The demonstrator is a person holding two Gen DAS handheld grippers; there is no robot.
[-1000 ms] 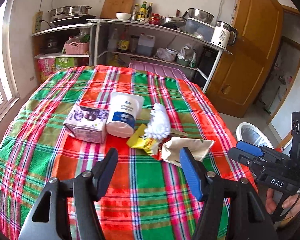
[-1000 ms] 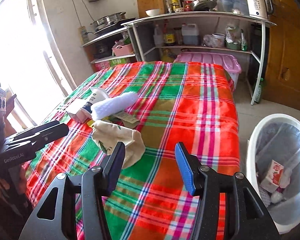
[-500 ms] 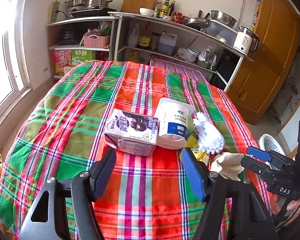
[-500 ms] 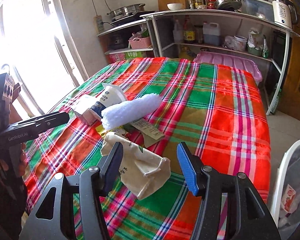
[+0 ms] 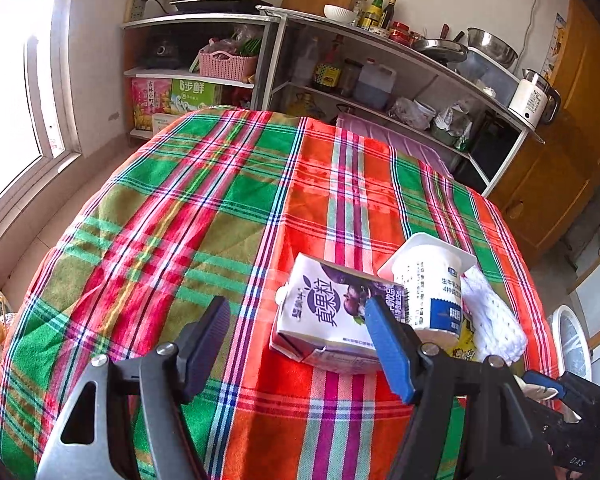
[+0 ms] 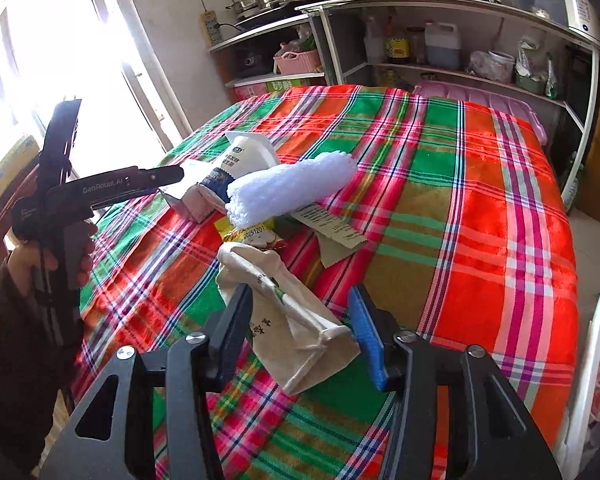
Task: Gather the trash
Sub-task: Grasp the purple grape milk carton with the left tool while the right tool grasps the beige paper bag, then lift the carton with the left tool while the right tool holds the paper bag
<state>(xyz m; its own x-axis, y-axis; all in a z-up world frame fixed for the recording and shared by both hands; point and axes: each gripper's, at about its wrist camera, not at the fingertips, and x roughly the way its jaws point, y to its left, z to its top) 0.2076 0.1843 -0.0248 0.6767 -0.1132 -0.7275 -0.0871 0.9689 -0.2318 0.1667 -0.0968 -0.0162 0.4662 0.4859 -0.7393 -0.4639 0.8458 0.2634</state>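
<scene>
Trash lies in a heap on the plaid tablecloth (image 5: pixel 204 208). A purple-and-white drink carton (image 5: pixel 328 312) lies beside a white yogurt cup (image 5: pixel 432 284) and a white foam net sleeve (image 5: pixel 492 320). My left gripper (image 5: pixel 300 344) is open and empty, its blue finger just in front of the carton. My right gripper (image 6: pixel 300 328) is open, its fingers either side of a crumpled beige paper bag (image 6: pixel 288 316). The foam sleeve (image 6: pixel 292 188), the cup (image 6: pixel 236 160), a yellow wrapper (image 6: pixel 244 234) and a paper receipt (image 6: pixel 332 228) lie beyond the bag.
A white trash bin (image 6: pixel 592 380) with a clear liner stands by the table's right edge. Kitchen shelves (image 5: pixel 380 80) with pots, bottles and a kettle stand behind the table. A window (image 5: pixel 12 100) is on the left and wooden doors (image 5: pixel 572 152) on the right.
My left gripper moved left and closer to the carton. My right gripper moved forward so that the beige bag now sits between its open fingers.
</scene>
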